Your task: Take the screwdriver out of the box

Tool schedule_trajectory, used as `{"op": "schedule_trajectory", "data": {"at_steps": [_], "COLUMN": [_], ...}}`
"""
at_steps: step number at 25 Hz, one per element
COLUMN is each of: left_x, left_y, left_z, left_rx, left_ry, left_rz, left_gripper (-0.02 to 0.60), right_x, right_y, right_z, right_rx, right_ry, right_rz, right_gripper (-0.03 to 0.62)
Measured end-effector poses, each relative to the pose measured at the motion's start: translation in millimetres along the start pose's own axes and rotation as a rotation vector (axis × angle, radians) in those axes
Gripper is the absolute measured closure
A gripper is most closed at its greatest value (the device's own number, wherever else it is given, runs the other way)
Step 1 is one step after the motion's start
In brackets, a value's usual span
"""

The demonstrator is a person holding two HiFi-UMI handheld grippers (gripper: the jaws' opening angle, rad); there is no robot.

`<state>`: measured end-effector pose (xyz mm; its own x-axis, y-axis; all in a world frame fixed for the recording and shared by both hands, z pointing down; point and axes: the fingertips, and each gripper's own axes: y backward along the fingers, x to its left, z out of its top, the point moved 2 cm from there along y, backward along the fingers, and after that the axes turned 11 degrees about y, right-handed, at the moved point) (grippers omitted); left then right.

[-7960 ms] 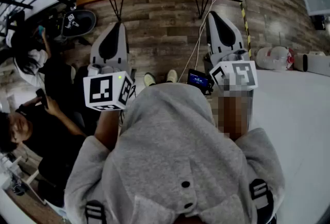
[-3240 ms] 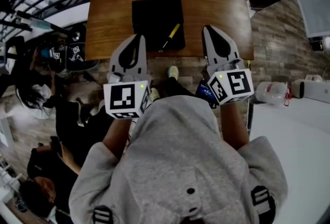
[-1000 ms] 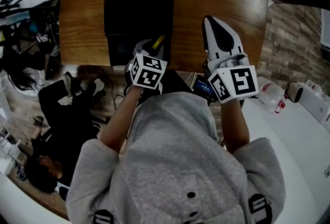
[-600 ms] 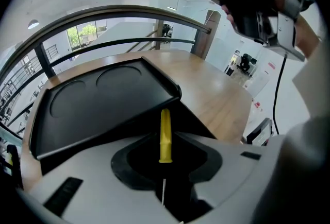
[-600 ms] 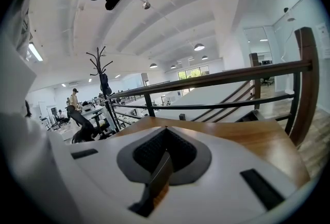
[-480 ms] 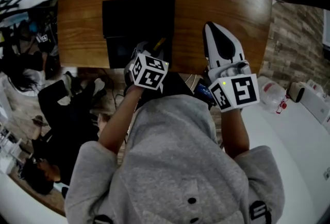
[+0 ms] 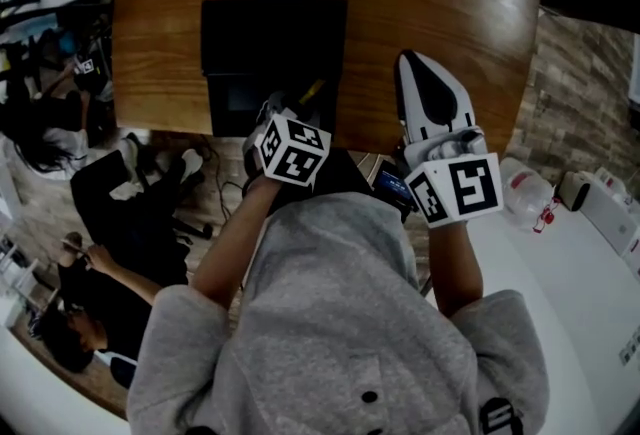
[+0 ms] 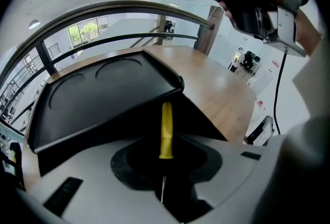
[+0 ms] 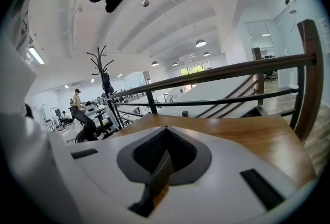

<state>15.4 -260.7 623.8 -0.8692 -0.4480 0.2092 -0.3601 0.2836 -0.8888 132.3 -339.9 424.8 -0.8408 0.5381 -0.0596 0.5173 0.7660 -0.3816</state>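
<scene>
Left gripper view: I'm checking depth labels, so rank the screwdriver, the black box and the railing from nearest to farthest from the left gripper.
1. Screwdriver: centre, its shaft between the left gripper jaws.
2. Black box: just behind it, centre-left, on the table.
3. Railing: across the top, beyond the table.

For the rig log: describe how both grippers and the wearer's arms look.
The left gripper and right gripper are pale grey tapered shells with black inner pads, each carrying a cube of black-and-white square markers. The person wears a grey hooded sweatshirt.
</scene>
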Motion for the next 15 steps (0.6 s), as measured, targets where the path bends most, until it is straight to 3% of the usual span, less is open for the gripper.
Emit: {"op": "schedule_trajectory", "data": {"at_steps": [7, 15], "left_x": [0, -5], "left_y": [-6, -6], "left_z": [-2, -6], "left_rx": [0.017, 0.037], "left_ry": [0.003, -0.049], "left_rz": [0.004, 0.045], "left_gripper": [0.466, 0.466], "right_x": [-3, 4], "right_y": [-4, -5], "right_z": [-6, -13], "right_rx": [0.01, 0.019], "right_ry": [0.009, 0.027], "right_rz": [0.001, 0.007], "right_gripper": [0.588, 0.587]}}
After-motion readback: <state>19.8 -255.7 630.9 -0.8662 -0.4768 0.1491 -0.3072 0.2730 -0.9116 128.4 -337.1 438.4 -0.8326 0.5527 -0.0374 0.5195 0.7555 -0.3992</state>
